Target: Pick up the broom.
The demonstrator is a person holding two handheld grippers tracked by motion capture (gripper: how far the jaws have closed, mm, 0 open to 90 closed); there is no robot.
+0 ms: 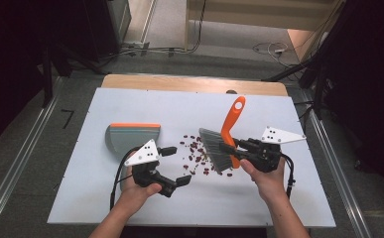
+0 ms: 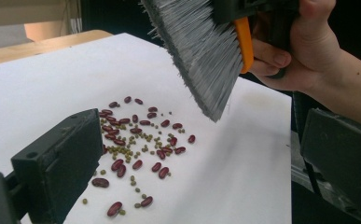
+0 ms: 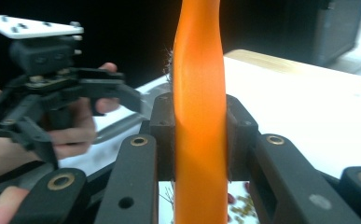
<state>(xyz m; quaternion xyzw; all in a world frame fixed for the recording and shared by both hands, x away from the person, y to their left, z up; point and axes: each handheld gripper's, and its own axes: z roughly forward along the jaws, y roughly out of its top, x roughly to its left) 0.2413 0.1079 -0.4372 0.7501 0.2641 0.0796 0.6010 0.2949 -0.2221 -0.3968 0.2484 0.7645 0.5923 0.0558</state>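
The right gripper (image 1: 229, 148) has its jaws clamped on the orange handle of the brush (image 1: 224, 141); in the right gripper view the handle (image 3: 199, 116) stands upright, squeezed between the two black jaws. The bristles (image 2: 199, 60) hang tilted, lifted clear of the desk (image 1: 259, 198), just above the far edge of the beans (image 2: 136, 140). The beans, red ones mixed with small green ones, lie scattered on the white desk between the two grippers, straight ahead of the left jaws.

The left gripper (image 1: 174, 166) is empty, its jaws spread wide with nothing between them. The dustpan (image 1: 132, 136) lies just beyond it, apart from the jaws and off to the side of the beans away from the brush.

This looks like the start of a sweep: brush in hand, pan not yet taken. Next, the left jaws would likely need to turn to the dustpan, grip it, and set its lip against the desk beside the beans. Then the brush should come down behind the beans, on the right gripper's side, and push them toward the pan. The small green ones may roll away easily, so short strokes seem wise.
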